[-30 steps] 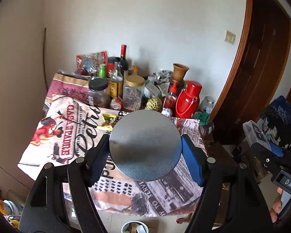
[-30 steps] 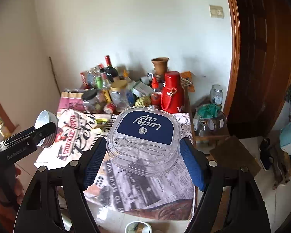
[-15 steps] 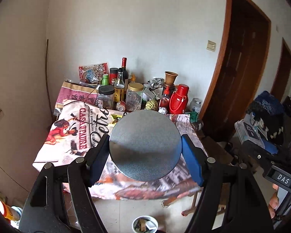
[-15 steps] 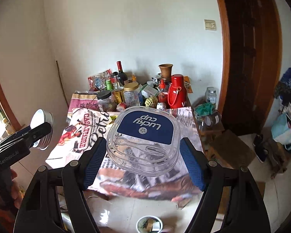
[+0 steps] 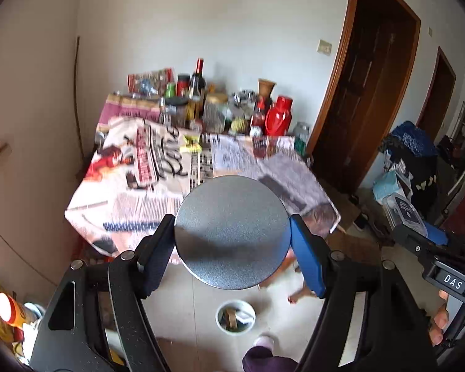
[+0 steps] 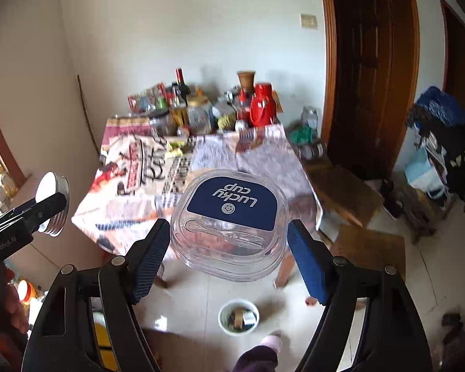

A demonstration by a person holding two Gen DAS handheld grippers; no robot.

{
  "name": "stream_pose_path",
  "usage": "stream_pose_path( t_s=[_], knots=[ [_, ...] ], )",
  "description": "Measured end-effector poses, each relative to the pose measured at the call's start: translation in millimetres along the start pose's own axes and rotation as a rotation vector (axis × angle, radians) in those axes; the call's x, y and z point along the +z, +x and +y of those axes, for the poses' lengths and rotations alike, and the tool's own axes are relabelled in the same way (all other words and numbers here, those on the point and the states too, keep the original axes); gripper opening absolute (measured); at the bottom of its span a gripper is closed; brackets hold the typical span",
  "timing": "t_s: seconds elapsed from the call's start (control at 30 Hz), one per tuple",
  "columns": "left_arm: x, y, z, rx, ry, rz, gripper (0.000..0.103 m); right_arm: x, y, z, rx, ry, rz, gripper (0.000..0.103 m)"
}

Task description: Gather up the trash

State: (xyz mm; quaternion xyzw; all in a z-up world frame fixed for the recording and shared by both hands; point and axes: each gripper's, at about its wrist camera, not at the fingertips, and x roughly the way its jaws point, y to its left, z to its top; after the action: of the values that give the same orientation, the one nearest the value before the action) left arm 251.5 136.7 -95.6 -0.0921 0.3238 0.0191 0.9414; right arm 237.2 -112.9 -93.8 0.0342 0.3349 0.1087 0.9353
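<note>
A round grey metal tin [image 5: 232, 235] fills the middle of the left wrist view, and my left gripper [image 5: 231, 226] is shut on it, a blue pad against each side. My right gripper [image 6: 229, 226] is shut on a clear plastic box [image 6: 229, 217] with a dark blue "Lucky cup" label. Each gripper shows in the other's view: the tin [image 6: 51, 204] at the far left, the plastic box [image 5: 403, 210] at the far right. Both are held in the air in front of the table. A small white bin [image 5: 235, 316] with scraps inside stands on the floor below, also visible as the bin [image 6: 238, 316].
Ahead is a table with a printed cloth [image 5: 139, 186], its far end crowded with bottles, jars and a red jug [image 5: 279, 117]. A dark wooden door [image 6: 369, 77] is on the right, with bags and a cardboard sheet [image 6: 369, 245] on the floor. A slippered foot [image 6: 271, 341] shows at the bottom.
Both grippers have drawn back from the table with their loads; the table now looks smaller and farther off, and more floor shows around the white bin.
</note>
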Motion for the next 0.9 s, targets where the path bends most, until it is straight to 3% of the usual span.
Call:
stream_pose_path(
  t_s=[0.4, 0.9],
  knots=[
    [-65, 53, 5, 0.056, -0.059, 0.174, 0.072, -50, 53, -14, -0.004, -0.051, 0.212, 0.075],
    [-176, 189, 20, 0.183, -0.141, 0.312, 0.072, -131, 197, -23, 0.089, -0.191, 0.389, 0.075]
  ],
)
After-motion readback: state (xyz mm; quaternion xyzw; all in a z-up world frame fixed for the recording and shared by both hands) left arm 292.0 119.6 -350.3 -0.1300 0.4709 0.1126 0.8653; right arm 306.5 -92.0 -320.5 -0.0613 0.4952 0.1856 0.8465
